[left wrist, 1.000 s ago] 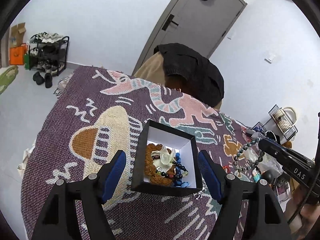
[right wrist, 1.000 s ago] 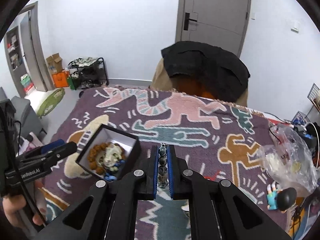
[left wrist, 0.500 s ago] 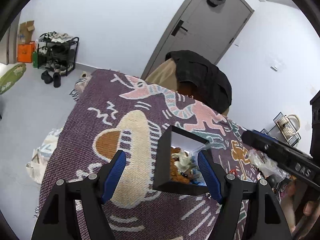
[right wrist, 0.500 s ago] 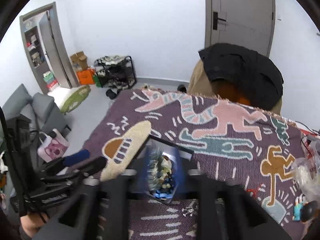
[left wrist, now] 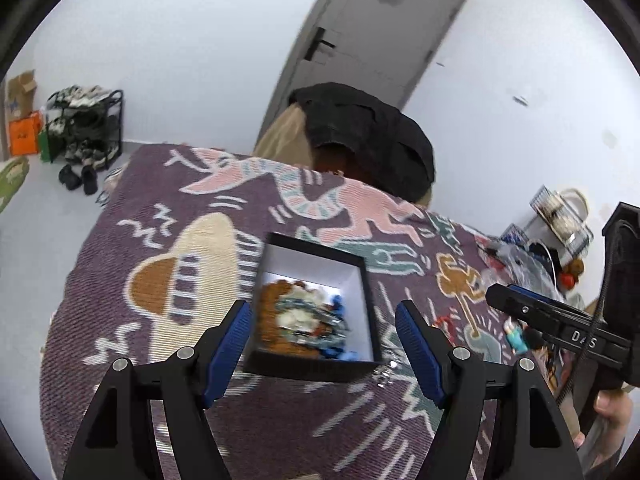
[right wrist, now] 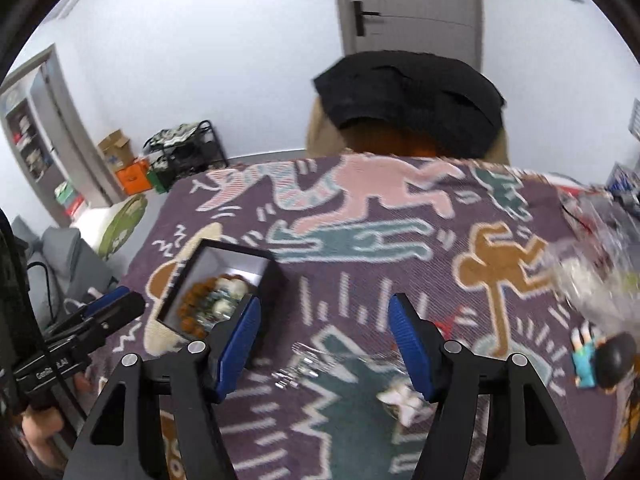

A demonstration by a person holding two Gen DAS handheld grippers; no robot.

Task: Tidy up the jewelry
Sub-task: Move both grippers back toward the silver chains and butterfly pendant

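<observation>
A black box with a white inside [left wrist: 316,264] stands on the patterned cloth and holds several bead bracelets [left wrist: 300,320], brown, grey-green and blue. My left gripper [left wrist: 324,340] is open, its fingers on either side of the box's near end. The box also shows in the right wrist view [right wrist: 224,284], left of centre. My right gripper [right wrist: 324,344] is open and empty, to the right of the box. A silvery chain [right wrist: 304,364] and a small white piece [right wrist: 404,400] lie on the cloth between and below its fingers.
The table has a purple cloth with cartoon figures [right wrist: 360,208]. A clear plastic bag [right wrist: 596,280] and a small toy figure [right wrist: 600,360] lie at the right. A chair with a black jacket [right wrist: 408,96] stands behind the table. The right gripper shows at the right of the left wrist view [left wrist: 560,320].
My right gripper was shut on a grey-green bead bracelet; it moved over the box, opened and pulled back to the right. The bracelet now lies in the box.
</observation>
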